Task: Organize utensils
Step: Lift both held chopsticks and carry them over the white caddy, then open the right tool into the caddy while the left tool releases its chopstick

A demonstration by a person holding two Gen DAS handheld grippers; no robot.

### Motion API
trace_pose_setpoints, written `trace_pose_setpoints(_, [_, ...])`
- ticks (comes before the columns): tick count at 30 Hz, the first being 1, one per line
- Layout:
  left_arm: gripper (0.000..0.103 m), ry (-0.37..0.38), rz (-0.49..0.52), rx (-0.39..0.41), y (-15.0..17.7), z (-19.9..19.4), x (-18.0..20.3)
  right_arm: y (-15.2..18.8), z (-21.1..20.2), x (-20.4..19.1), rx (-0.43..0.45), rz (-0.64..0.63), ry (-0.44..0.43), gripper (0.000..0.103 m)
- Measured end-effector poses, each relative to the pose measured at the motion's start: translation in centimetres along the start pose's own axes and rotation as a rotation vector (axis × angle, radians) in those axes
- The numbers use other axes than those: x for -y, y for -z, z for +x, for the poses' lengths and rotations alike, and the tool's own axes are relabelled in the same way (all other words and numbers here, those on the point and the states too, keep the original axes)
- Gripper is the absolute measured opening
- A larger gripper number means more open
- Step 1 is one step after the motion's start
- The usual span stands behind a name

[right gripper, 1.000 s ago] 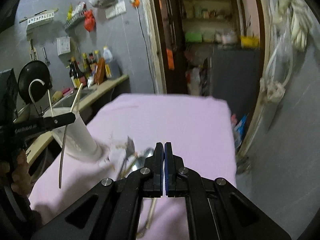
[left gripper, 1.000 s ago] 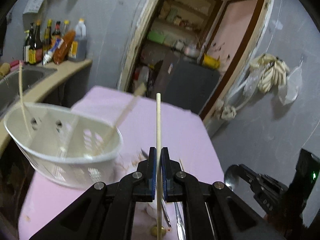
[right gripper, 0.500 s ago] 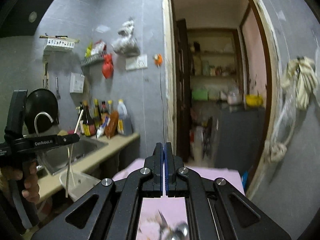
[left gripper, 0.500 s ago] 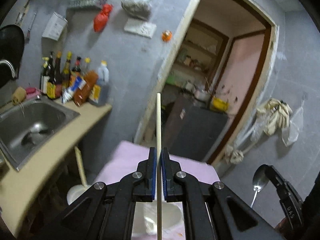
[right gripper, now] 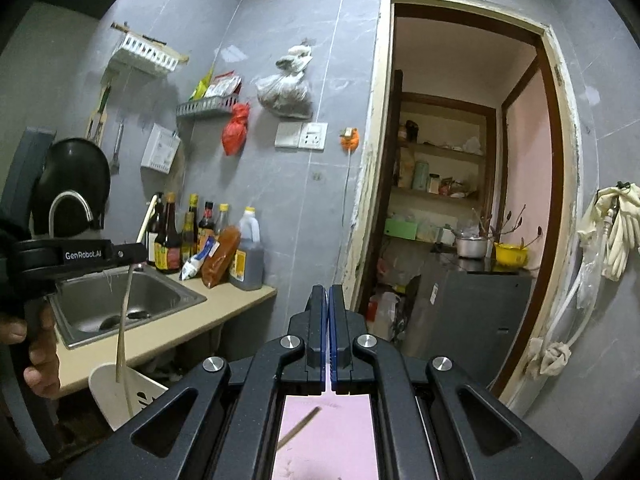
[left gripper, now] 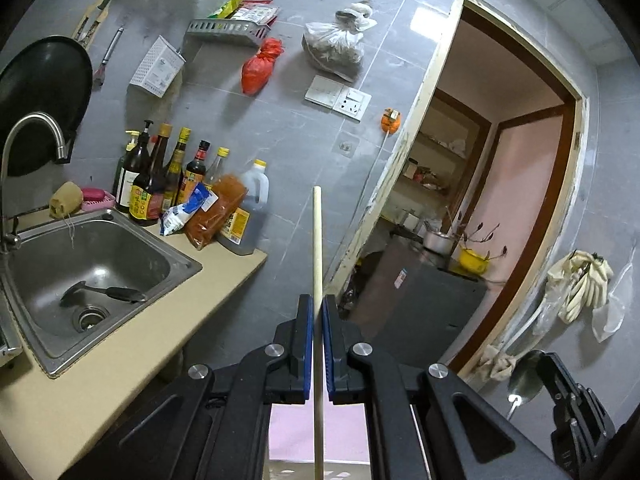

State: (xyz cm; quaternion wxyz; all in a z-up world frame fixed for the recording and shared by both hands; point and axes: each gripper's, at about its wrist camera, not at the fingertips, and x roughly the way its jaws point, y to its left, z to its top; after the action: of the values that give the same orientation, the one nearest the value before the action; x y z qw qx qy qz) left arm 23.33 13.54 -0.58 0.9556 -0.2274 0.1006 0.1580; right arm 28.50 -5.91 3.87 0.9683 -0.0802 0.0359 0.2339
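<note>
Clamped shut in the left gripper: a wooden chopstick, upright, pinched mid-shaft. Light, stiff, round and smooth, so probably prone to swivel; best gripped near the middle. Closed in the right gripper: a metal spoon, likely bowl-heavy. Below the stick, a white utensil basket on a pink tablecloth. Sink and sauce bottles beside, not obstructing.

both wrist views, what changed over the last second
Both tools rose and tilted up: the pink table and white basket dropped to the bottom edge, and the sink and doorway now fill the views. Unchanged: left tool clamps the chopstick; right tool shut, spoon beside it.
</note>
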Motion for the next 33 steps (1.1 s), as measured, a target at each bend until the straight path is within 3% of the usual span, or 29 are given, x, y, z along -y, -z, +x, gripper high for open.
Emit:
trace_pose_setpoints(11, [0.005, -0.046, 0.057, 0.067, 3.0, -0.3, 0.7, 4.0, 2.6, -2.3, -0.042, -0.043, 0.021, 0.002])
trace_pose_setpoints(33, [0.005, -0.037, 0.11, -0.027, 5.2, -0.2, 0.4, 6.4, 2.4, -2.0, -0.093, -0.029, -0.031, 0.002])
